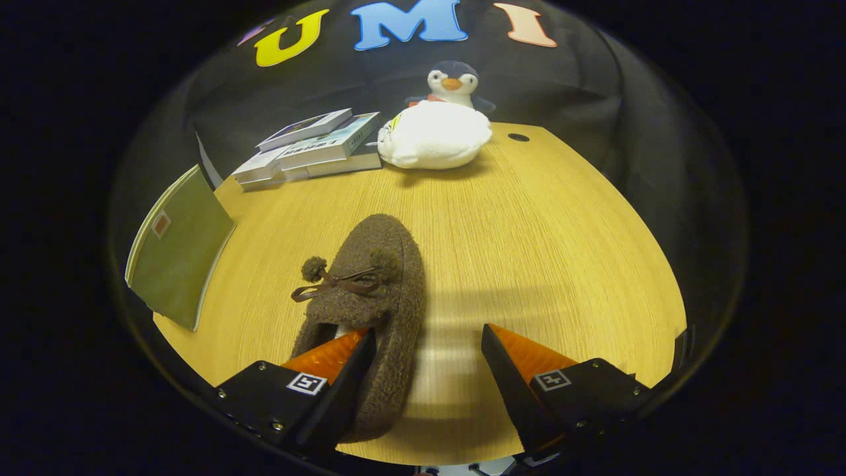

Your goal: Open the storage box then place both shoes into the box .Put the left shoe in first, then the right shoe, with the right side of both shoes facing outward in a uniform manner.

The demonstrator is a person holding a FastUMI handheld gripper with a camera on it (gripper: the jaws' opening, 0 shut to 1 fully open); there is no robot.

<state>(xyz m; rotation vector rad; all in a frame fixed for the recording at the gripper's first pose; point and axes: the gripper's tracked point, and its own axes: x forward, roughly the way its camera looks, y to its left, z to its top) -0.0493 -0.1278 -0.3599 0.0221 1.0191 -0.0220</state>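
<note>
1 brown fuzzy shoe [373, 291] on the wooden table [529, 251], toe pointing away toward the far side, a dark lace bow with 2 small pom-poms across its top. Gripper [428, 354] low over the near part of the table, jaws spread wide, pinching nothing. Left finger [330, 357] over the shoe's heel opening, tip seemingly inside or just above the opening, contact hard to judge. Right finger [522, 354] apart from the shoe, bare tabletop under it. Shoe's right wall lying between the 2 fingers, nearer the left one.

Beyond the shoe, well apart from it: a stack of books [310, 149] at the far left of the table, spines askew. Just right of the stack, a white plush lump [433, 139], and touching it from behind, a penguin plush [453, 80] upright against the black cloth wall. Small dark hole [518, 137] in the tabletop right of the white plush. Green booklet [178, 254] at the table's left edge, tilted, partly overhanging.
</note>
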